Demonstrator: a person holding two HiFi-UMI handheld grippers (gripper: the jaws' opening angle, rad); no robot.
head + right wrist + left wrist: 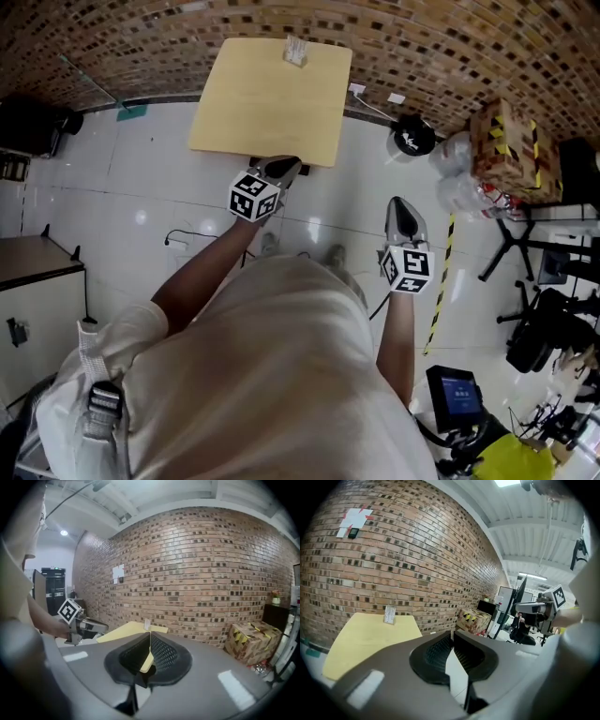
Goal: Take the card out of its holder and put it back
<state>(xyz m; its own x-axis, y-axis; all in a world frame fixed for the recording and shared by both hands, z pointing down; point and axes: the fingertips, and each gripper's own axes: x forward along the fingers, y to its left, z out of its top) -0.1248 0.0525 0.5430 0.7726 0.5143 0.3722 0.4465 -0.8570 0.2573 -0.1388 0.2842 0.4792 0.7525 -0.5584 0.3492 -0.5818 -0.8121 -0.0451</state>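
Bare table [244,112] leads to card holder [296,51] by brick wall [422,47].

On the table [253,112], the card holder [296,51] stands far back, seemingly near the wall [422,47].

Yellow table [272,112] — card holder [295,52] atop
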